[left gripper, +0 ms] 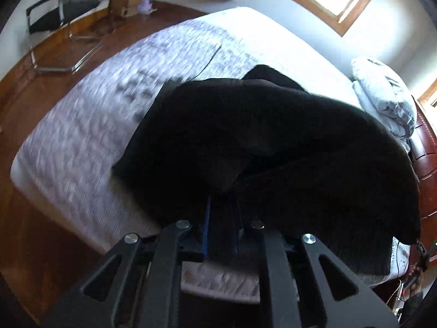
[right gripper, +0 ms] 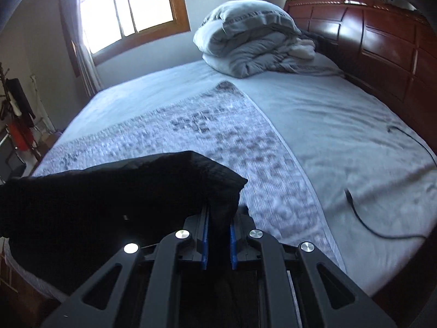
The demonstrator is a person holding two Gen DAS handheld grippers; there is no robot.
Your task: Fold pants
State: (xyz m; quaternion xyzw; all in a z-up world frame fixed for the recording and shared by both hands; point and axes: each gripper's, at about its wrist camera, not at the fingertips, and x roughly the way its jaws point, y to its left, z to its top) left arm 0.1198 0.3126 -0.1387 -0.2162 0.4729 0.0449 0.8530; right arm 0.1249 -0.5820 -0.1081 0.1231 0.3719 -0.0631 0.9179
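Overhead, both fingers clenched on black pants point(left gripper: 273, 142) above grey patterned bedspread point(right gripper: 245, 147); wooden headboard point(right gripper: 382, 43), window point(right gripper: 131, 8).

A home bedroom: a wide bed point(right gripper: 314, 136) with a dark wooden headboard point(right gripper: 382, 41) and a bundled grey duvet point(right gripper: 245, 41) ahead of the right claw, wood-framed windows point(right gripper: 131, 8), and a wooden floor point(left gripper: 54, 54) with a chair point(left gripper: 68, 2).

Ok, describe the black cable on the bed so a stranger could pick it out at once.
Start at the dark wooden headboard along the bed. On the plain grey sheet beside it lies a thin black cable, curving toward the mattress edge with a loose plug end. It is the only thin cord there; the black pants are bulky cloth.
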